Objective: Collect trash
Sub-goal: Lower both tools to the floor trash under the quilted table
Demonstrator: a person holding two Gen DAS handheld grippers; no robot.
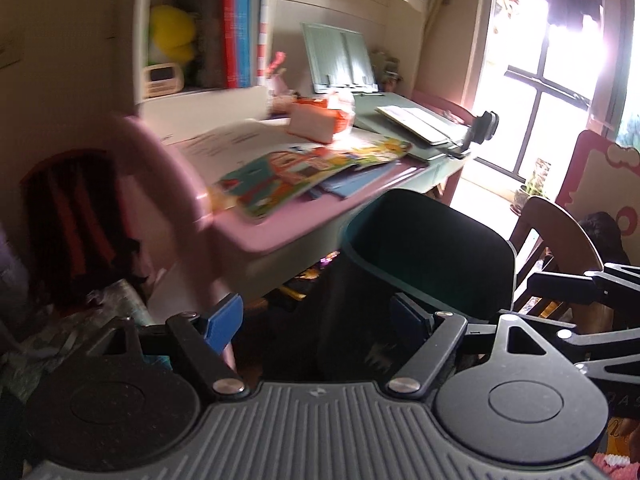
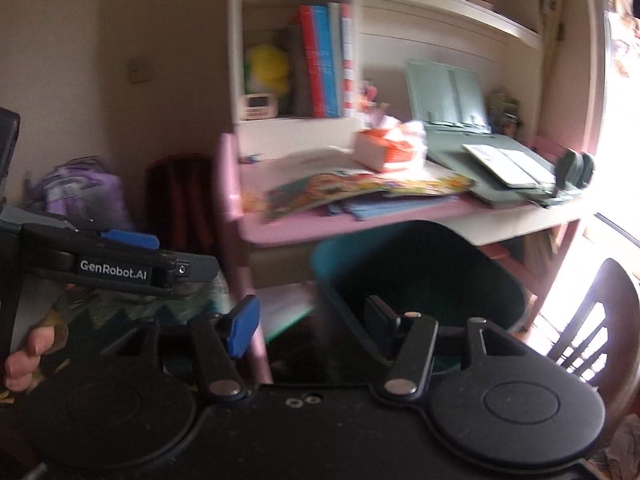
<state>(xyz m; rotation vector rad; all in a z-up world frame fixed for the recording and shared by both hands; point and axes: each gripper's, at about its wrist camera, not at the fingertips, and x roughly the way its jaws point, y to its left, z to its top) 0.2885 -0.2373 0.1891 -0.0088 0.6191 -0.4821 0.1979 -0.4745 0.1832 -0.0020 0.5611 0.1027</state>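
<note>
1. Left gripper (image 1: 316, 322): jaws apart, nothing between the blue pads. Seen also at the left edge of the right wrist view, with fingers (image 2: 24, 356) of the holding hand below it.

2. Right gripper (image 2: 310, 322): jaws apart, empty. Its tip shows at the right edge of the left wrist view.

3. Bin (image 1: 432, 256): dark, teal-rimmed, open-topped, just ahead of both grippers and in front of the desk. Inside too dark to tell contents.

4. Desk (image 1: 280, 228): pink-edged, behind the bin. Carries picture books (image 1: 304, 172), an orange-and-white tissue pack (image 1: 316, 120) with crumpled white plastic (image 2: 412, 136) beside it, a green book stand (image 1: 340, 60) and an open booklet (image 1: 416, 120).

5. Trash: no piece clearly identified; the crumpled plastic is the likeliest candidate, well apart from both grippers.

6. Surroundings: shelf with books (image 2: 324, 60), yellow toy (image 2: 268, 68), small clock (image 2: 258, 106); wooden chair (image 2: 600, 320) at right; purple bag (image 2: 80, 192) at left.

7. Risks:
- Both views are blurred, so a reach made now could miss.
- Reaching over the bin could knock its rim and tip it.
- Thin plastic may slip from the pads or drag the tissue pack along.
- Books could be mistaken for trash.
- The 2 grippers sit close and could collide.
</note>
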